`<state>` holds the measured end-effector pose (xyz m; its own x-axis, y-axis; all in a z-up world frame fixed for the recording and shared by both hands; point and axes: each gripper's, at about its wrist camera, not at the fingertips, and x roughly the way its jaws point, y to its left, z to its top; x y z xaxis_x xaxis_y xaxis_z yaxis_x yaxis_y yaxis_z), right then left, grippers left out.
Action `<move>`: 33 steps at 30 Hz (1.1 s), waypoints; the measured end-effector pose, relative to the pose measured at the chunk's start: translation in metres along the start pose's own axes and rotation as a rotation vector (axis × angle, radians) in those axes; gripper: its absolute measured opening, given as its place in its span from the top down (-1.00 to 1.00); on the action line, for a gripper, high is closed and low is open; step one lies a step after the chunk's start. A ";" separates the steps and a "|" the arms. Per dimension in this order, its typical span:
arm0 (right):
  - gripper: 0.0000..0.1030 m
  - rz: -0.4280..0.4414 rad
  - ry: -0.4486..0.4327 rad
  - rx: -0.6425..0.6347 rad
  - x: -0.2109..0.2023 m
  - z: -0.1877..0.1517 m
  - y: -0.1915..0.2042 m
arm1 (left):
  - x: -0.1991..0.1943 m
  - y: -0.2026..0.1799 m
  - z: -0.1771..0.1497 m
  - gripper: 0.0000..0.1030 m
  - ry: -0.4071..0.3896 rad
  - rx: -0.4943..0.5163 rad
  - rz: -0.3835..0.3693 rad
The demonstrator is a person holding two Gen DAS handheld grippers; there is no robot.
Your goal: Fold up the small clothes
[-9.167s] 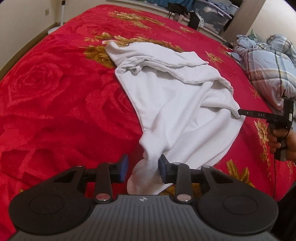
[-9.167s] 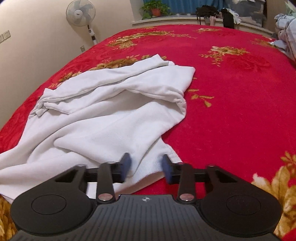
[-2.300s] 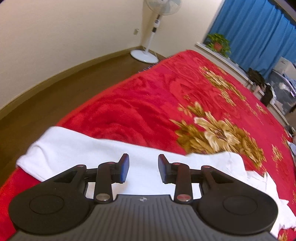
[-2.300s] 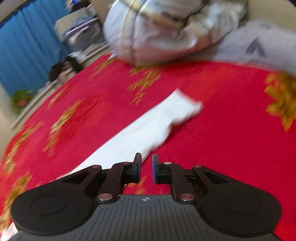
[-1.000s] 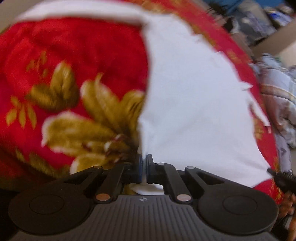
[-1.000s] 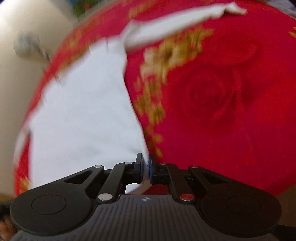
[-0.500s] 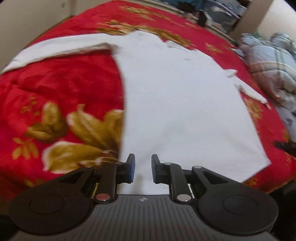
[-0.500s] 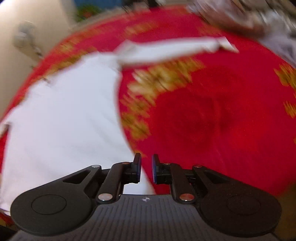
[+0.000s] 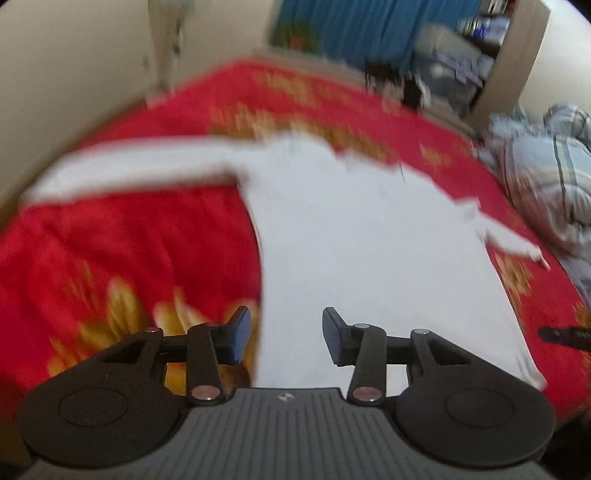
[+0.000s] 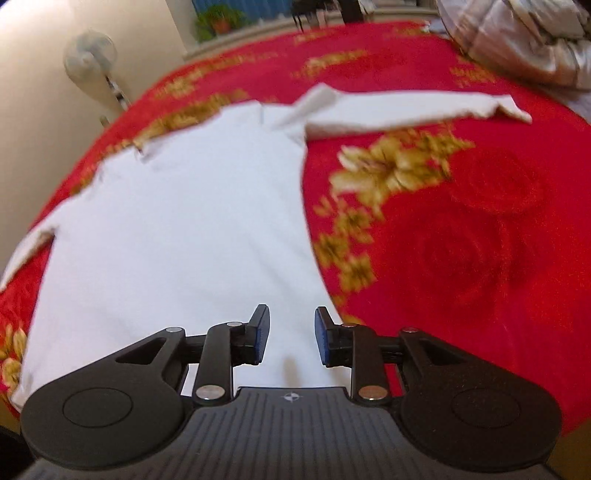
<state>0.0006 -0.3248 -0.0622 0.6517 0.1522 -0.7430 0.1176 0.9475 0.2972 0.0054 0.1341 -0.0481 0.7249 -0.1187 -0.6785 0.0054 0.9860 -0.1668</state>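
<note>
A white long-sleeved shirt [image 9: 362,236] lies spread flat on the red flowered bedspread [image 9: 129,240], sleeves stretched out to both sides. It also shows in the right wrist view [image 10: 184,221], with one sleeve [image 10: 406,107] reaching right. My left gripper [image 9: 284,339] is open and empty above the shirt's lower left hem corner. My right gripper [image 10: 291,341] is open and empty above the lower right hem corner. The tip of the right gripper [image 9: 565,334] shows at the right edge of the left wrist view.
A crumpled plaid quilt [image 9: 546,177] lies at the bed's right side, also seen in the right wrist view [image 10: 517,40]. A standing fan [image 10: 92,70] is by the cream wall on the left. Blue curtains [image 9: 354,29] and clutter lie beyond the bed.
Both grippers were shut on the shirt's hem corners a second ago; they have opened, let go and lifted back. The shirt now lies flat.
</note>
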 end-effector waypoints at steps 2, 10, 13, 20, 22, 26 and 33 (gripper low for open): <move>0.46 0.031 -0.040 0.003 -0.001 0.007 0.006 | -0.006 -0.005 0.020 0.08 -0.074 0.036 0.031; 0.46 0.000 -0.201 -0.180 -0.005 0.024 0.049 | -0.002 0.000 0.136 -0.38 -0.276 0.118 0.147; 0.41 -0.007 -0.246 -0.216 -0.006 0.026 0.058 | 0.024 0.018 0.163 -0.58 -0.309 0.114 0.171; 0.27 -0.069 -0.342 -0.237 -0.005 0.031 0.069 | 0.096 0.069 0.165 -0.43 -0.192 -0.021 0.234; 0.27 -0.055 -0.341 -0.222 -0.004 0.037 0.073 | 0.100 0.075 0.170 -0.47 -0.207 -0.047 0.230; 0.27 0.004 -0.372 -0.210 -0.015 0.070 0.091 | 0.107 0.079 0.178 -0.51 -0.203 -0.080 0.227; 0.27 0.120 -0.525 -0.274 -0.025 0.148 0.144 | 0.108 0.101 0.173 -0.51 -0.202 -0.139 0.276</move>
<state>0.1117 -0.2332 0.0882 0.9393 0.1695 -0.2983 -0.1314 0.9809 0.1436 0.2038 0.2414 -0.0148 0.8075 0.1887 -0.5589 -0.2930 0.9506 -0.1025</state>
